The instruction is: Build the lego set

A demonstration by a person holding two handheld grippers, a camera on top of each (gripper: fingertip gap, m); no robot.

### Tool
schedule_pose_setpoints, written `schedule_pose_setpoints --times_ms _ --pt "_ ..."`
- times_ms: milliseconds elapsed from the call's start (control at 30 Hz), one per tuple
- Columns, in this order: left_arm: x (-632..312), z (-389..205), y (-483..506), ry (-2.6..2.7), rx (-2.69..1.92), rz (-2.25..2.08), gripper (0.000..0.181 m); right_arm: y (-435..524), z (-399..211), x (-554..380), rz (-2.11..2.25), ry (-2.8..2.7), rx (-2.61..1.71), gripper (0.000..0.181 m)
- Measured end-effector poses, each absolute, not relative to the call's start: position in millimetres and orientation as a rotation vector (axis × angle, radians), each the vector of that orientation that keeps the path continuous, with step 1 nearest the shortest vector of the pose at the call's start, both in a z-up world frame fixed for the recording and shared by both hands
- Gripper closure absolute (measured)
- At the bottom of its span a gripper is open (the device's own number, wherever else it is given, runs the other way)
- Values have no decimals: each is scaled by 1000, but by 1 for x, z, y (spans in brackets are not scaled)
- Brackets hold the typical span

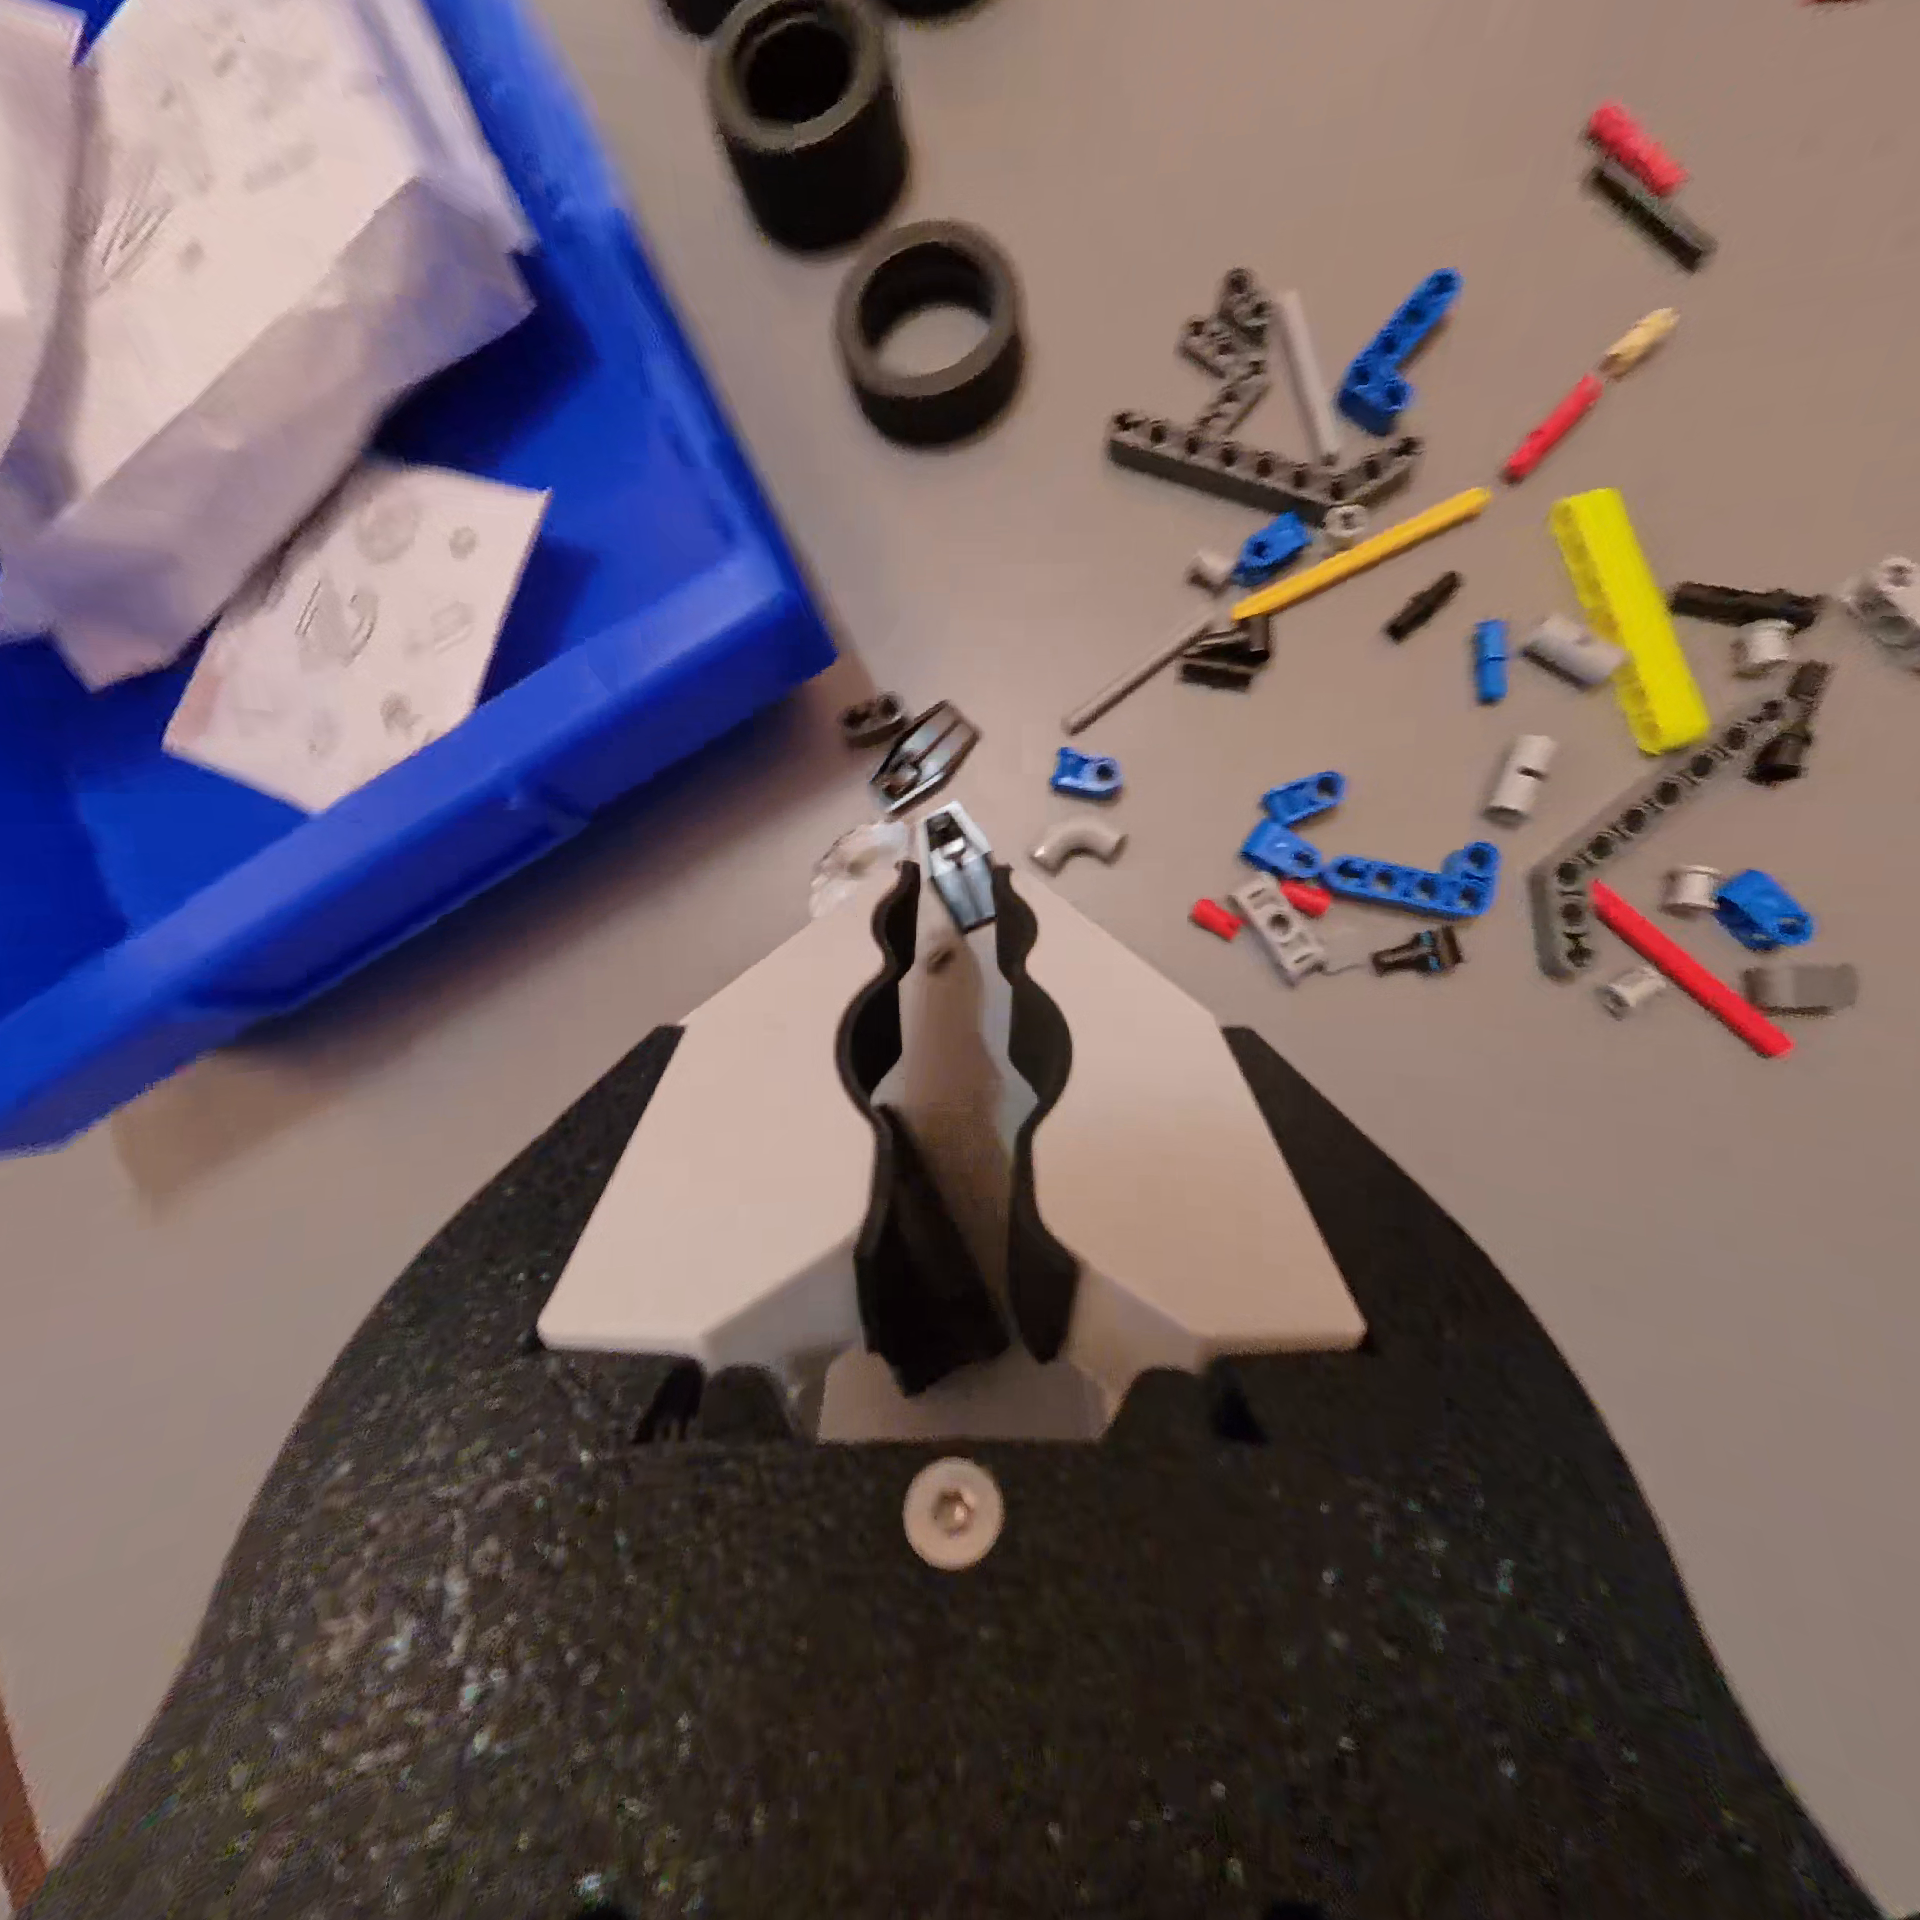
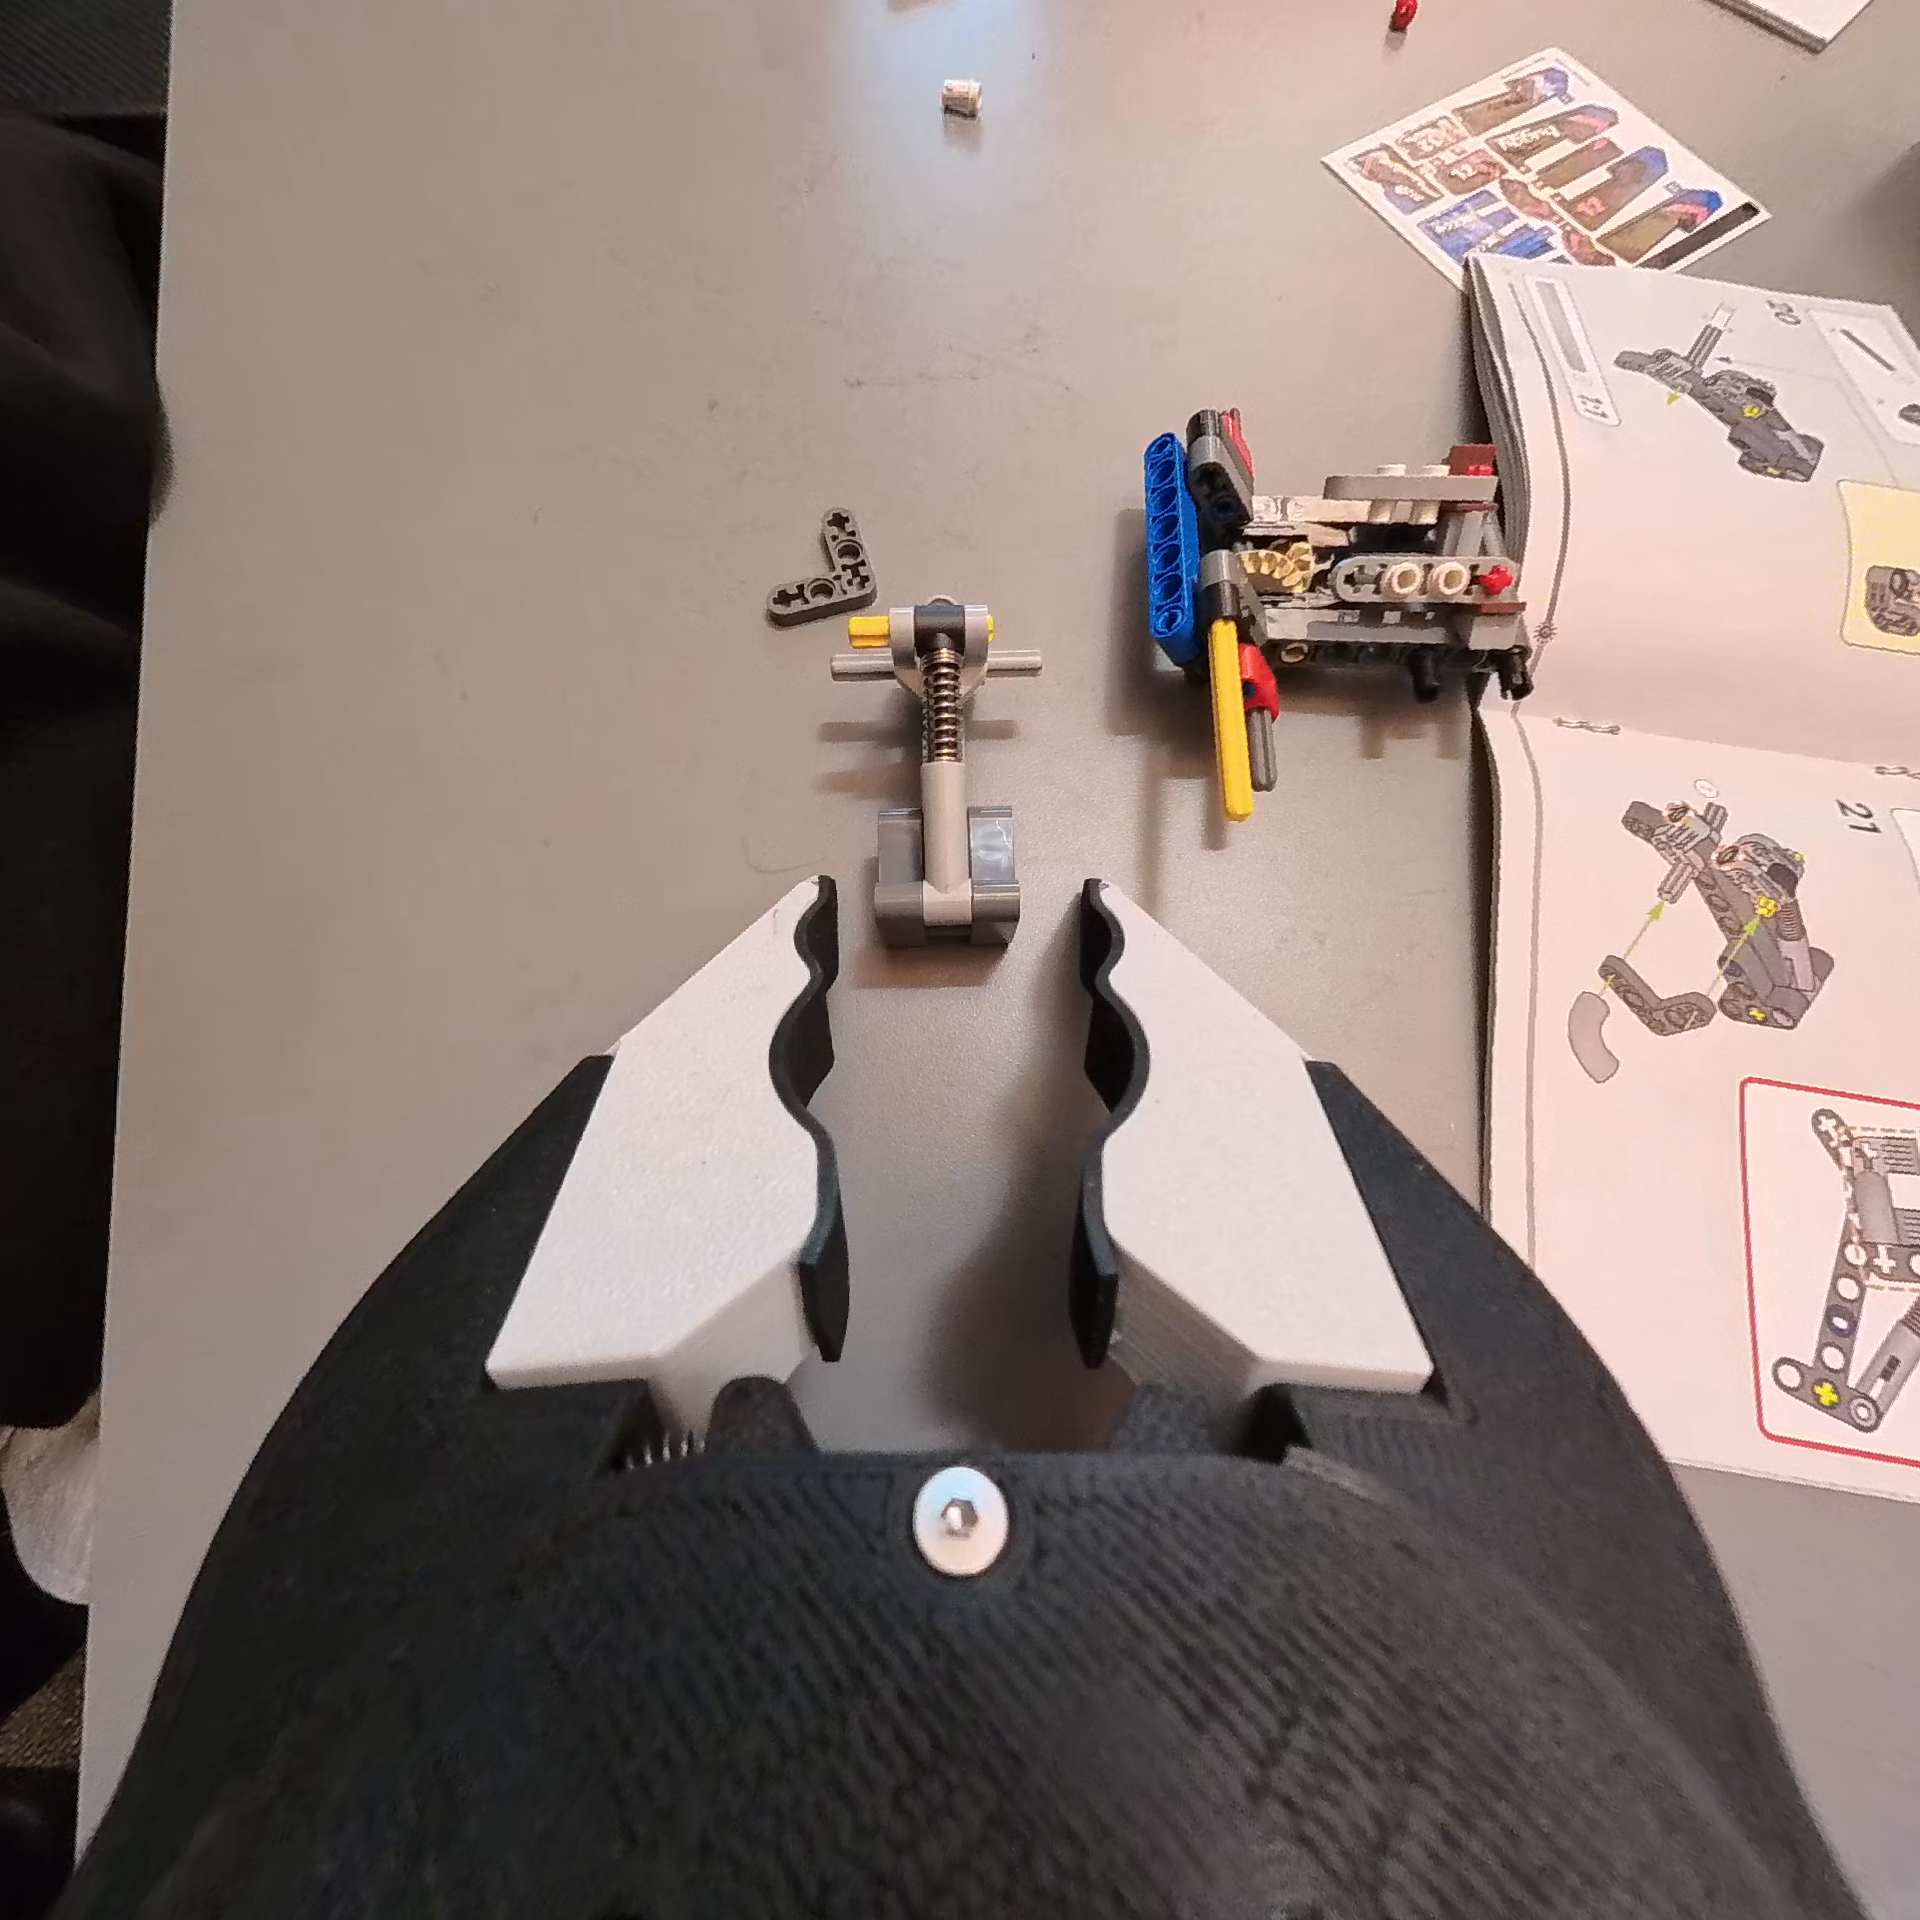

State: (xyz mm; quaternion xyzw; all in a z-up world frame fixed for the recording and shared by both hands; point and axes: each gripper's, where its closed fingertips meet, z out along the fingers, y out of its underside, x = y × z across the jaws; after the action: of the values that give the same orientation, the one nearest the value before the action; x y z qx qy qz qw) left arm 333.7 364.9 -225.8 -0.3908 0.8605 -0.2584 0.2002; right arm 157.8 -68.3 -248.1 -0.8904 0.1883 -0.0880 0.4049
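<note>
The left view is motion-blurred. The bin (image 1: 644, 582) and papers (image 1: 260, 312) run off its left edge, one tyre (image 1: 717, 10) off the top. The booklet (image 2: 1704, 727) leaves the right view's right edge.

Left wrist view looks steeply down along its own black-and-white left gripper (image 1: 954, 883), close above a grey table (image 1: 1351, 1299), a blue plastic bin (image 1: 644, 582) at upper left. Right wrist view faces forward and down over the right gripper (image 2: 956, 904), close to an open paper instruction booklet (image 2: 1683, 935). Beyond the tabletop, no shared object is identifiable.
</note>
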Motion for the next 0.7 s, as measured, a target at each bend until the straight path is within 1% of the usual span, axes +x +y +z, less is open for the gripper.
schedule_pose_setpoints --times_ms 100,267,533,700 --pt "331 -232 354 2487 -934 -679 169 -69 -248 159 -221 484 -2245 137" --pt "333 -240 348 2574 -830 -661 169 -69 -248 159 -225 483 -2246 138" --pt "330 -252 342 2661 -756 -628 176 -69 -248 159 -222 484 -2245 138" --pt "332 -247 339 2609 -744 -605 176 -69 -248 159 -223 483 -2246 138"
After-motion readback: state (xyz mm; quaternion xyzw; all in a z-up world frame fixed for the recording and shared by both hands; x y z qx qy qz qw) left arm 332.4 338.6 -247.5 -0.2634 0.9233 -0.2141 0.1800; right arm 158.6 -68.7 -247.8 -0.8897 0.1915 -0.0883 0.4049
